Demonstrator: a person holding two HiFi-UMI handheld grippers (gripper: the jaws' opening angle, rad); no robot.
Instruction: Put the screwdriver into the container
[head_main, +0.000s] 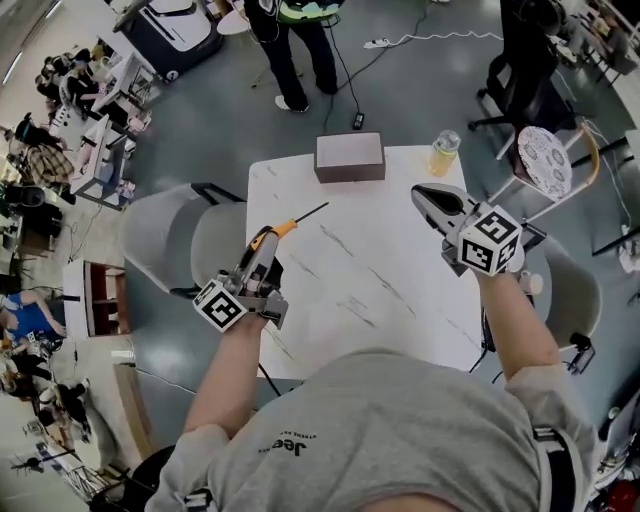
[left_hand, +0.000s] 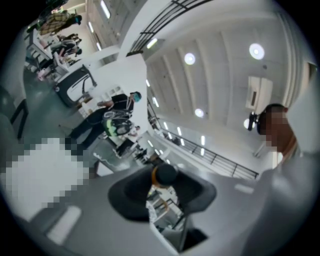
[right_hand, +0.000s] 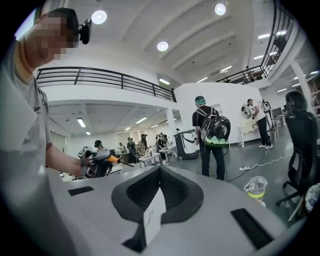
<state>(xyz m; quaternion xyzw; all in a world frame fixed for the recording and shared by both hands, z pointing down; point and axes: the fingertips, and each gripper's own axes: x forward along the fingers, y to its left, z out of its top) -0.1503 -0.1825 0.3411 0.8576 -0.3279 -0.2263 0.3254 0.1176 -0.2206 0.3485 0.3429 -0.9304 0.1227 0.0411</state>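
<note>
Head view, left side: The left gripper (head_main: 256, 262) is clamped on the screwdriver (head_main: 287, 227) above the near left of the white table (head_main: 380, 285). The shaft points toward the container (head_main: 350, 157).
Head view, far edge: The container sits well apart from the tool, with a bottle (head_main: 443, 153) near it.
Head view, right side: The right gripper (head_main: 432, 200) is held over the table's right edge.
Left gripper view: The black, orange-ringed handle end sits gripped between the jaws.
Right gripper view: The jaws are pressed together with nothing between them. The screwdriver shows across the table in the other gripper.
</note>
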